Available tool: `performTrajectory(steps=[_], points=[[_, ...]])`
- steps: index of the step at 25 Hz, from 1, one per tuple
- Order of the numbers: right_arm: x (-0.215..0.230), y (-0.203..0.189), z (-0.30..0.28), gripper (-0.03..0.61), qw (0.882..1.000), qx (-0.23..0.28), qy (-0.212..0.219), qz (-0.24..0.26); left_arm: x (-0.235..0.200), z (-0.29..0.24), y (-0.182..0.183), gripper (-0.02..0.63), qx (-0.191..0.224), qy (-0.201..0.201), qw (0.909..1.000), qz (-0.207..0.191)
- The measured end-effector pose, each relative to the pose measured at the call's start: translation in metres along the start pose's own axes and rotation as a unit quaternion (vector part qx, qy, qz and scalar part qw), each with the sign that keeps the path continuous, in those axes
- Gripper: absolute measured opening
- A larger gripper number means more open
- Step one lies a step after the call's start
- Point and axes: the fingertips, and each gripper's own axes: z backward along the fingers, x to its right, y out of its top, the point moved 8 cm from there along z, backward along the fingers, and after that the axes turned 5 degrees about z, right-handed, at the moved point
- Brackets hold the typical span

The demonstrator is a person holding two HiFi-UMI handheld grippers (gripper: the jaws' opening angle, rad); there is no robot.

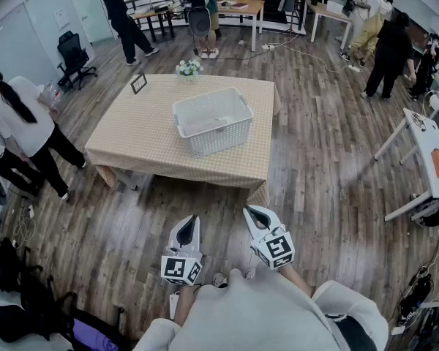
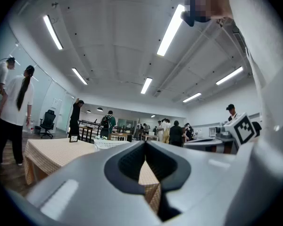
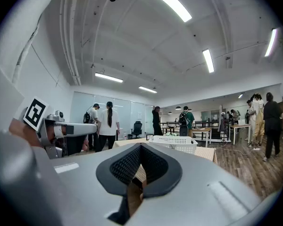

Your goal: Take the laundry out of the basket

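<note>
A white plastic laundry basket (image 1: 212, 121) stands on a table with a beige checked cloth (image 1: 139, 137) across the floor from me. Whatever lies inside looks pale and I cannot make it out. Both grippers hang low near my body, well short of the table's near edge. My left gripper (image 1: 193, 219) is shut with nothing in it, and my right gripper (image 1: 248, 210) beside it is shut and empty too. The left gripper view shows the basket (image 2: 108, 144) far off over the closed jaws (image 2: 145, 143). In the right gripper view the basket (image 3: 174, 143) sits beyond the closed tips (image 3: 140, 146).
A small picture frame (image 1: 138, 83) and a flower pot (image 1: 188, 69) stand at the table's far edge. Several people stand around the room, one close at the left (image 1: 22, 126). An office chair (image 1: 73, 55) is at far left, a white desk (image 1: 432, 159) at right. Wooden floor lies between me and the table.
</note>
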Motion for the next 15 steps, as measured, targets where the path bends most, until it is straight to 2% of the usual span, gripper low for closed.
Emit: performTrajectory(steps=[15], points=[[0.0025,-0.0088,0.004,-0.002,1.0,-0.002,0.014,-0.008,0.0056,0.0012,-0.0068,0.012,-0.001,0.007,0.9999,0.009]])
